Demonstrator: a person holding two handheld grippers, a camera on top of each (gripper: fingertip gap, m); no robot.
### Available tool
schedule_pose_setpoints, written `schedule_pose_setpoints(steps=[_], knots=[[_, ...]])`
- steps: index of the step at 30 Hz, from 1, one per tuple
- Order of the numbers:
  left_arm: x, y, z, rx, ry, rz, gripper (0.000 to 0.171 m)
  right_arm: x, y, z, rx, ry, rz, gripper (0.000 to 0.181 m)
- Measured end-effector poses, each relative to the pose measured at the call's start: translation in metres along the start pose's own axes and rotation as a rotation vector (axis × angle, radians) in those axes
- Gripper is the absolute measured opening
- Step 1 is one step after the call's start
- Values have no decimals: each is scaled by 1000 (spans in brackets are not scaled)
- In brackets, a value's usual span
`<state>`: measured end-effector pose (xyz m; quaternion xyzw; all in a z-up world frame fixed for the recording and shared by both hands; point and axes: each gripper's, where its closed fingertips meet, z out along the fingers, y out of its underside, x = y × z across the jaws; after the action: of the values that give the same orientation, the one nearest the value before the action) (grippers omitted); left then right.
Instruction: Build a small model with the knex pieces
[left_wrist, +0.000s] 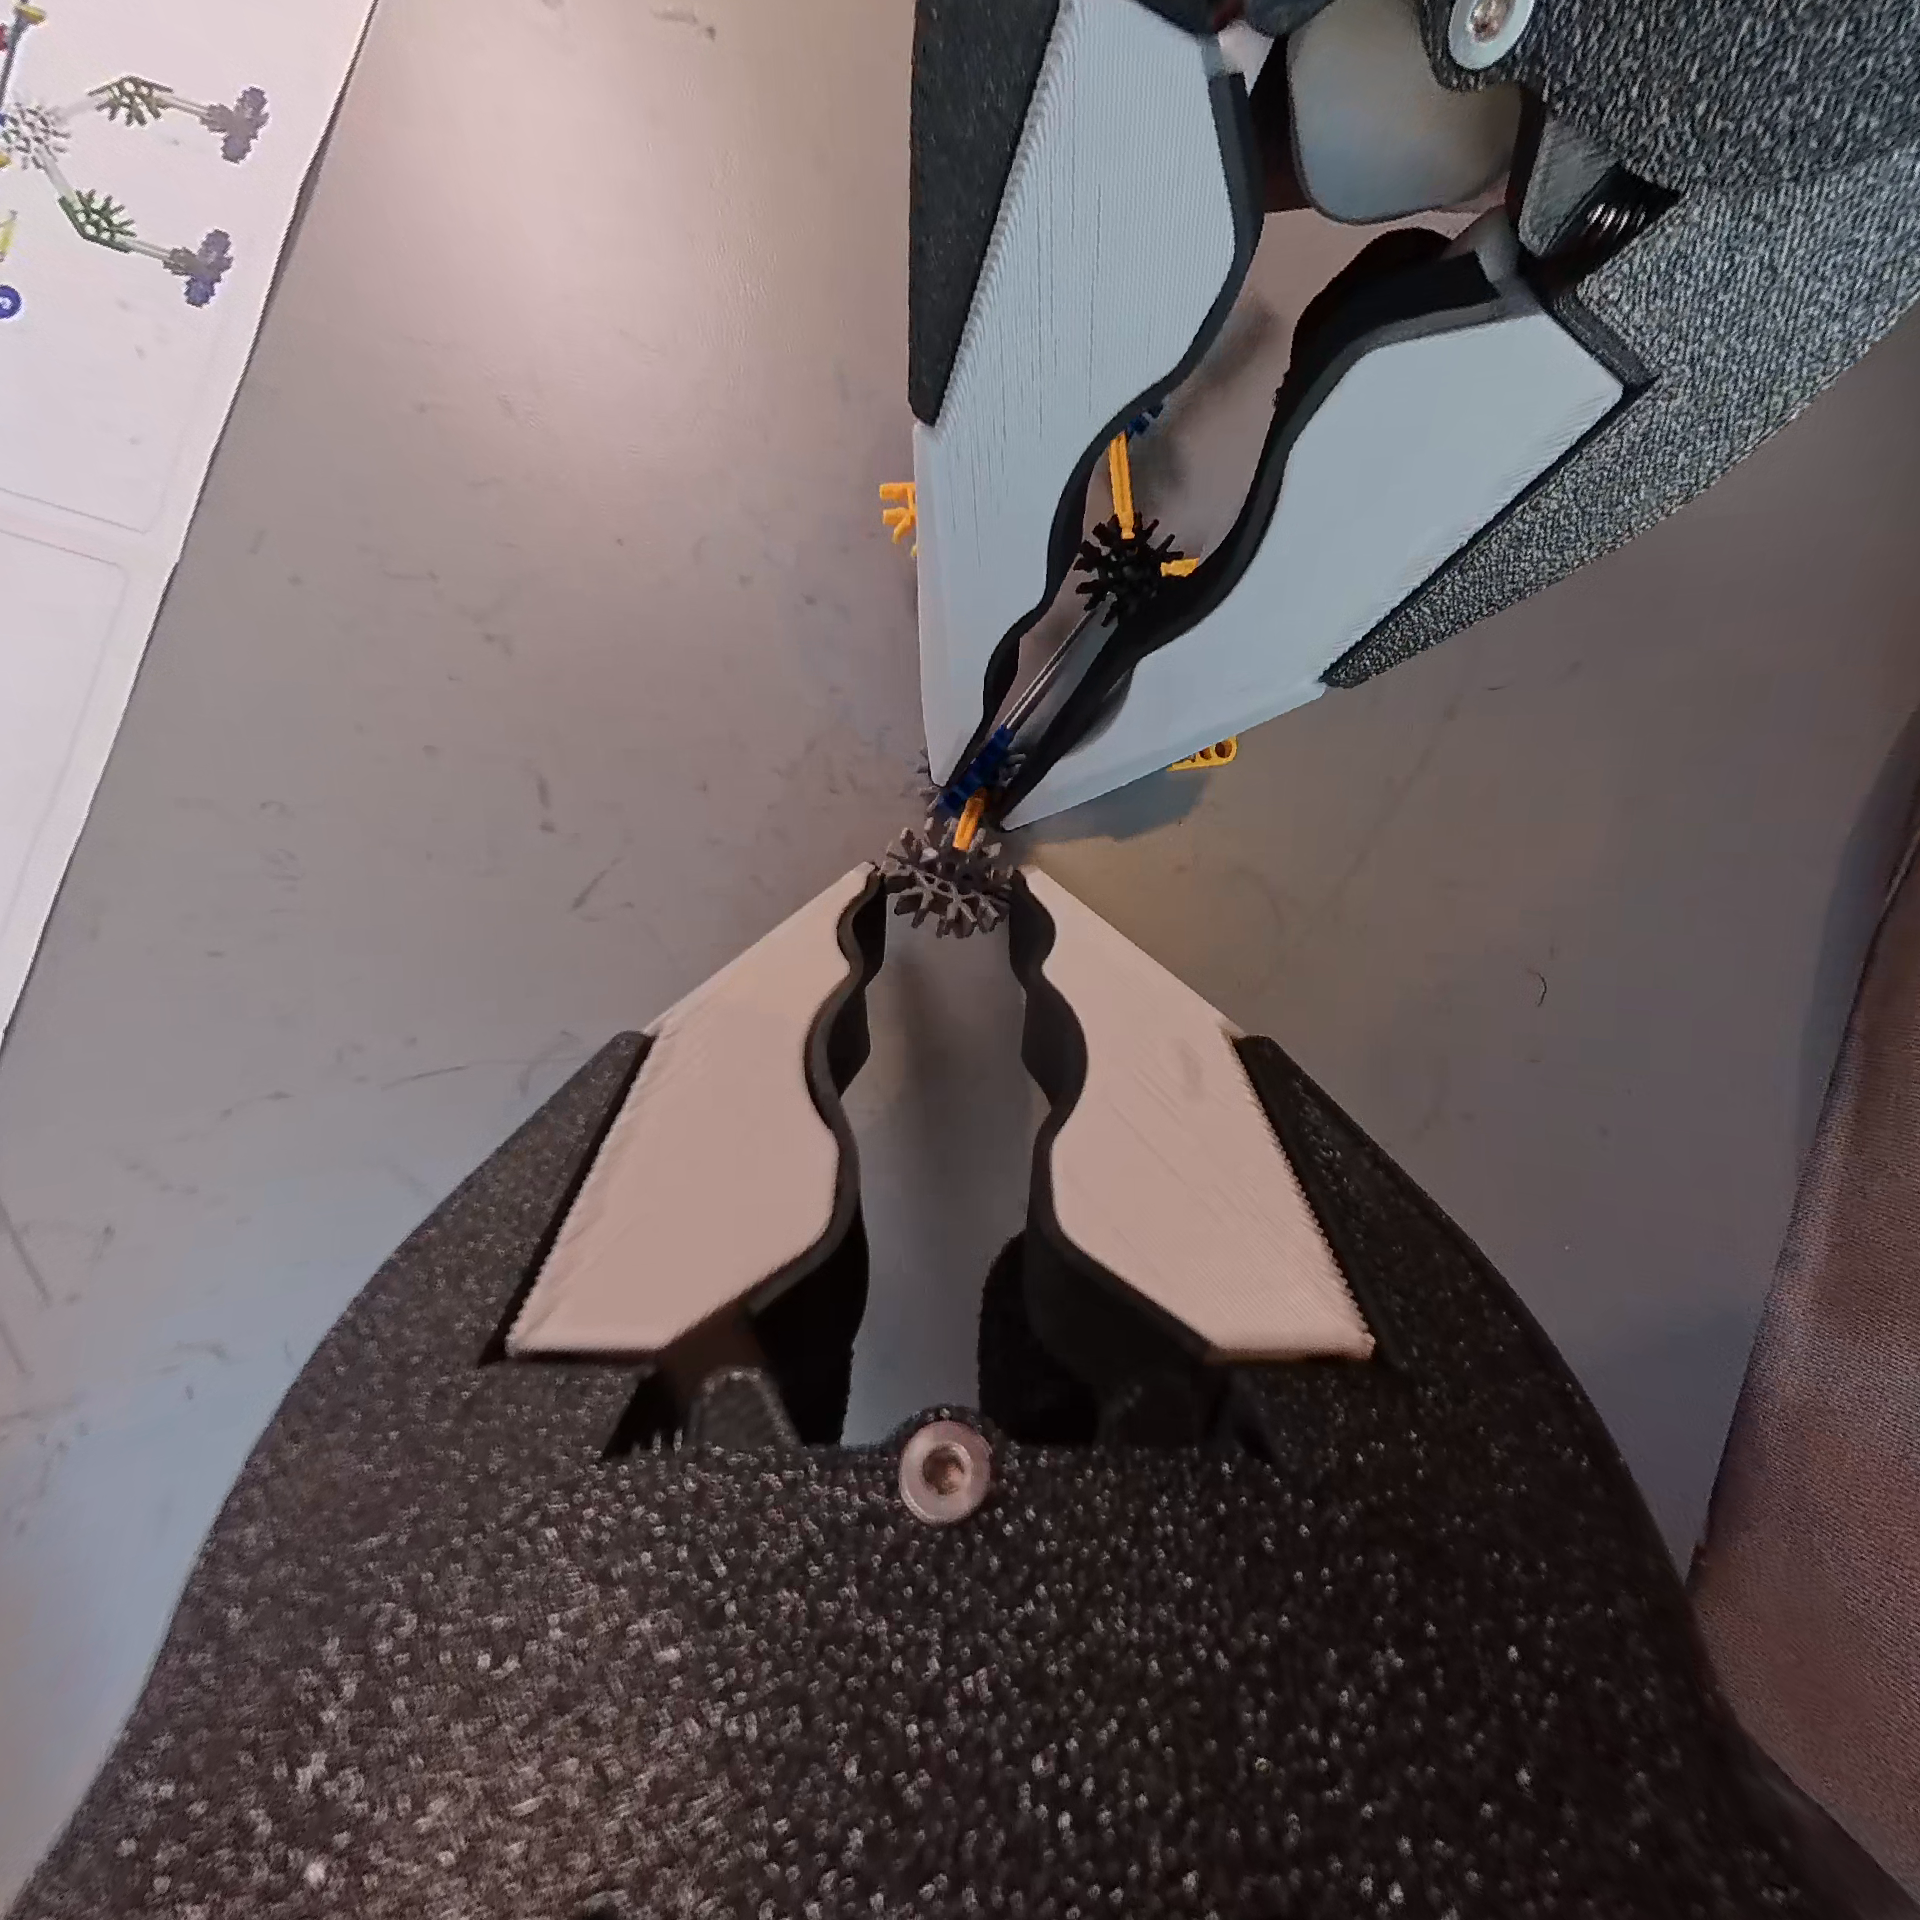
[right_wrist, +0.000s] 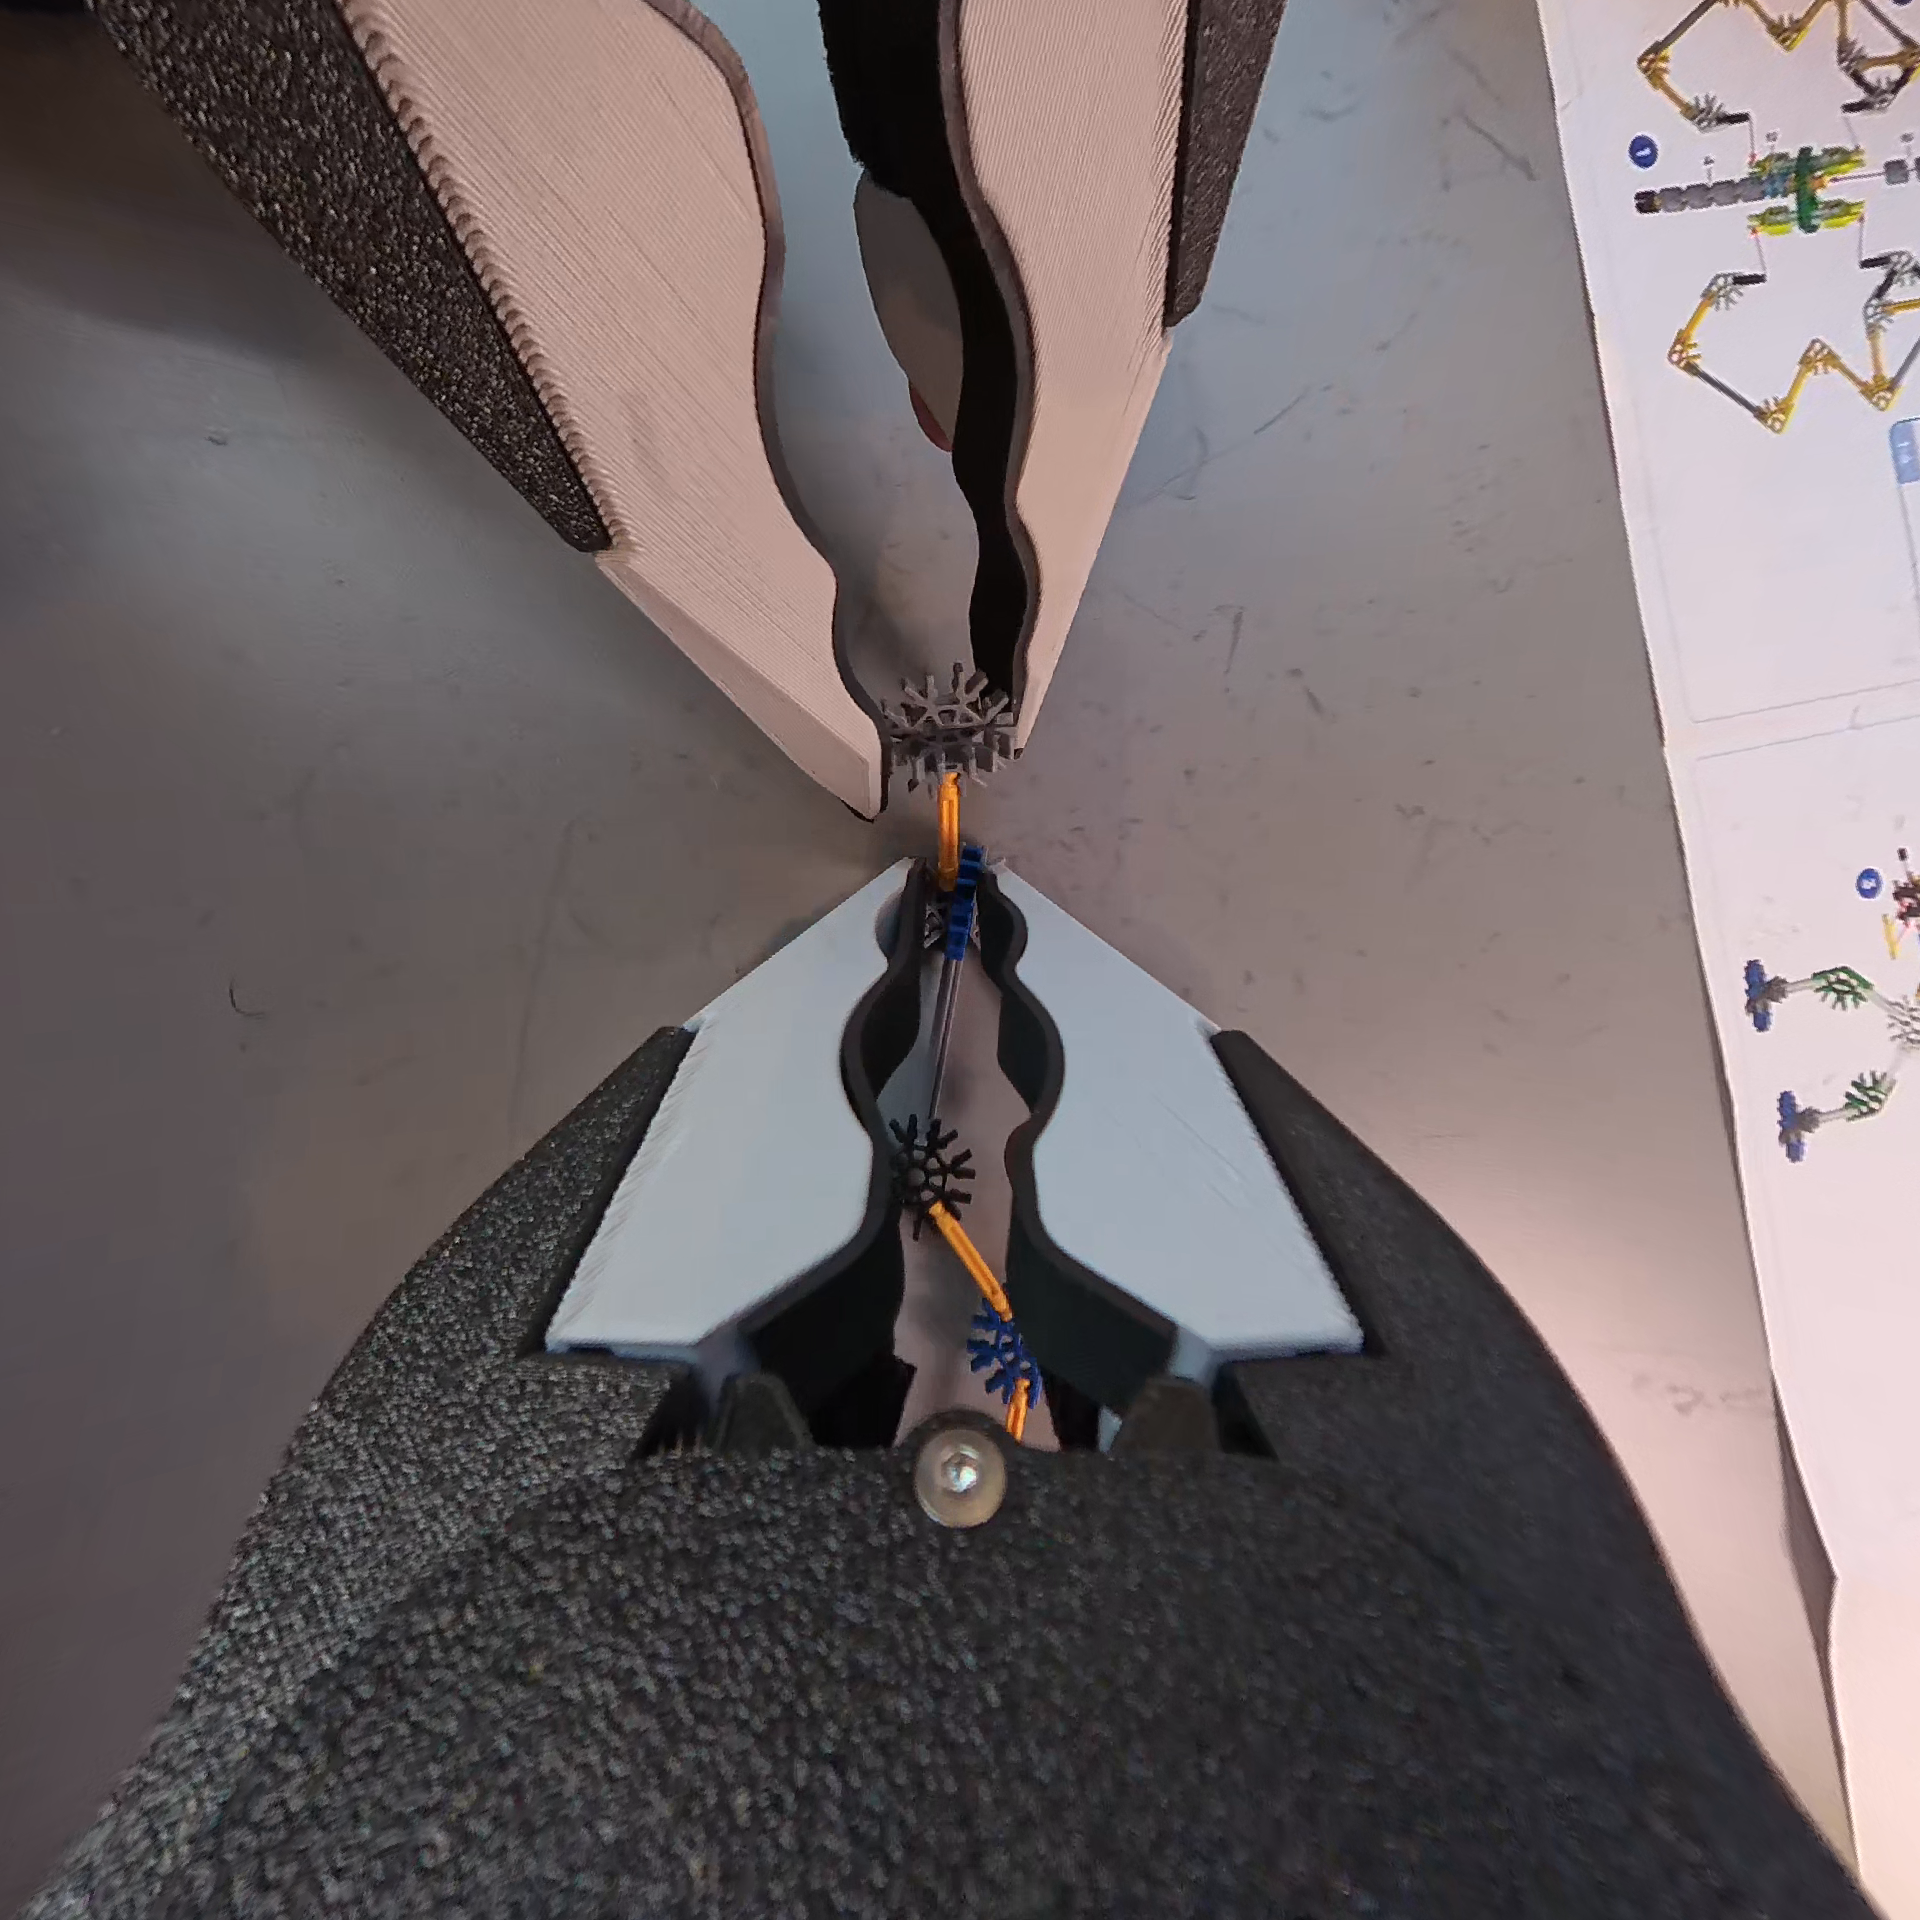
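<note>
The left gripper is clenched on a grey snowflake-shaped connector, pinched right at the fingertips. In its own wrist view the right gripper comes in from one o'clock, its pale blue fingers closed around a small rod-and-connector assembly. A short orange rod bridges the two tips and meets the grey connector's far edge; whether it is fully seated there is hard to tell at this scale.

The right wrist view shows more of that assembly. Between the right gripper's fingertips sits a blue connector; a thin dark rod runs back from it toward six o'clock to a black snowflake connector, then another orange rod leads to a second blue connector near the gripper's screw. Only this view shows that rear blue piece clearly. From here the left gripper descends from twelve o'clock, with the grey connector at its tip and the orange rod below it.

The left view alone shows yellow pieces lying on the grey table beside the right gripper. A printed instruction sheet lies at ten o'clock in the left view and at three o'clock in the right.
</note>
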<state>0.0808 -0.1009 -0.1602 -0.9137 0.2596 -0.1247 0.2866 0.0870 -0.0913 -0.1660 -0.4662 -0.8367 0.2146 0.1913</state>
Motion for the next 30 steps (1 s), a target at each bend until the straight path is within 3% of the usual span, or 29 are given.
schedule_pose_setpoints(steps=[13,19,30], knots=[[-2,-1,-3,32,-5,-2,23,-1,-1,1,31,13,-23,6],[0,-2,-4,73,23,-29,23,1,-5,-3,43,25,8,16],[-4,-1,-4,111,48,-60,23,4,-4,0,54,133,81,10]])
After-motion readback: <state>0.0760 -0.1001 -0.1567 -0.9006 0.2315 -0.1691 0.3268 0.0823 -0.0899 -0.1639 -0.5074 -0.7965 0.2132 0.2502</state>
